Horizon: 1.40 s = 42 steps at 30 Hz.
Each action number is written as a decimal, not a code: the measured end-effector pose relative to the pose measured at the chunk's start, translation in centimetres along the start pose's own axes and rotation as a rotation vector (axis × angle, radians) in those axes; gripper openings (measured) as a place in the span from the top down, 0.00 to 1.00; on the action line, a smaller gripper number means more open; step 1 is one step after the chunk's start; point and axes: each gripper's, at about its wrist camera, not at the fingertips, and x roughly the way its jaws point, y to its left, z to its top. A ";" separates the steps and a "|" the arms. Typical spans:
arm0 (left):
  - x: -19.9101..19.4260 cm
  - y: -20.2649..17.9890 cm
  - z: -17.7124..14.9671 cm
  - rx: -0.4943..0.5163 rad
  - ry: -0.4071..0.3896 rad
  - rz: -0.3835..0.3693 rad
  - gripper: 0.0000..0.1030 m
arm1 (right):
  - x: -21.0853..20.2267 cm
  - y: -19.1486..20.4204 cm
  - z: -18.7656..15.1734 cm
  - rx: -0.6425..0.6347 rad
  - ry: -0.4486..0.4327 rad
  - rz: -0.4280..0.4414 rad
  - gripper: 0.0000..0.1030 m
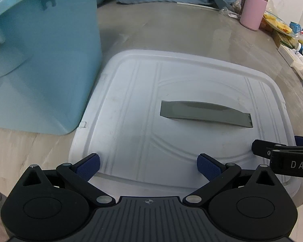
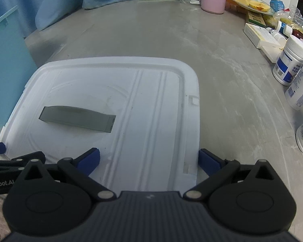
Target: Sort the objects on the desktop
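Poised at the start with left gripper [image 1: 148, 164] and right gripper [image 2: 149, 159] both spread empty over the white lid [image 1: 181, 100]; next, probably grasping the grey handle [image 1: 204, 114] at centre frame.

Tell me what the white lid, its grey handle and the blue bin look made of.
White lid: moulded plastic, matte, with pressed ribs and scuff marks. Grey handle: probably harder plastic, smooth and dull. Blue bin: glossy plastic, slightly translucent, with moulded rim ribs. Tabletop: looks like grey stone or concrete, hard to tell.
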 end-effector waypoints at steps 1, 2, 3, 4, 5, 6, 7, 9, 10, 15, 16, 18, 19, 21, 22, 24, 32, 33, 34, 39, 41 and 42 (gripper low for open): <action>0.0 0.0 -0.1 0.001 0.001 -0.002 0.00 | -0.1 0.0 -0.1 -0.003 0.003 0.002 0.00; -0.2 -0.1 -0.3 0.004 0.001 -0.005 0.00 | -0.1 -0.1 -0.2 -0.007 0.007 0.004 0.00; -0.3 -0.1 -0.5 0.007 0.002 -0.007 0.00 | -0.2 -0.1 -0.3 -0.009 0.010 0.007 0.00; -0.5 -0.1 -0.8 0.007 0.004 -0.008 0.00 | -0.2 -0.1 -0.4 -0.012 0.013 0.009 0.00; -0.6 -0.2 -1.0 0.007 0.006 -0.009 0.00 | -0.3 -0.1 -0.5 -0.014 0.016 0.011 0.00; -0.7 -0.2 -1.2 0.006 0.008 -0.009 0.00 | -0.4 -0.1 -0.6 -0.015 0.018 0.012 0.00; -0.8 -0.3 -1.3 0.005 0.011 -0.008 0.00 | -0.5 -0.2 -0.7 -0.018 0.019 0.013 0.00; -1.0 -0.3 -1.6 0.003 0.016 -0.008 0.00 | -0.7 -0.2 -1.0 -0.020 0.022 0.015 0.00; -1.1 -0.4 -1.8 0.003 0.018 -0.009 0.00 | -0.8 -0.2 -1.1 -0.021 0.024 0.016 0.00; -1.5 -0.4 -2.4 0.000 0.038 -0.010 0.00 | -1.1 -0.3 -1.5 -0.034 0.035 0.025 0.00; -1.6 -0.5 -2.6 0.003 0.041 -0.011 0.00 | -1.1 -0.3 -1.6 -0.037 0.036 0.027 0.00; -1.7 -0.5 -2.9 0.004 0.043 -0.012 0.00 | -1.3 -0.3 -1.8 -0.043 0.039 0.029 0.00; -1.8 -0.5 -2.9 0.004 0.045 -0.012 0.00 | -1.3 -0.4 -1.8 -0.045 0.041 0.031 0.00; -1.9 -0.5 -3.0 0.003 0.050 -0.012 0.00 | -1.4 -0.4 -1.9 -0.047 0.046 0.033 0.00; -1.8 -0.7 -3.0 0.003 0.052 -0.013 0.00 | -1.4 -0.4 -2.0 -0.049 0.049 0.034 0.00; -1.8 -0.8 -3.0 0.004 0.057 -0.015 0.00 | -1.5 -0.4 -2.1 -0.051 0.052 0.036 0.00; -2.0 0.4 -1.9 -0.075 0.089 -0.087 0.00 | -1.5 -0.6 -2.0 -0.064 0.071 0.050 0.00; -1.9 0.7 -1.3 -0.092 0.085 -0.091 0.00 | -1.6 -0.5 -2.0 -0.065 0.071 0.051 0.00; -1.8 1.1 -0.9 -0.098 0.078 -0.085 0.00 | -1.6 -0.5 -2.0 -0.066 0.072 0.051 0.00; -0.4 3.4 1.2 -0.097 0.089 -0.045 0.00 | -1.6 -0.5 -2.1 -0.065 0.071 0.050 0.00; 0.4 4.1 1.8 -0.086 0.103 -0.038 0.00 | -1.6 -0.5 -2.0 -0.065 0.072 0.050 0.00; 0.7 4.3 2.0 -0.076 0.111 -0.036 0.00 | -1.6 -0.5 -2.0 -0.065 0.073 0.050 0.00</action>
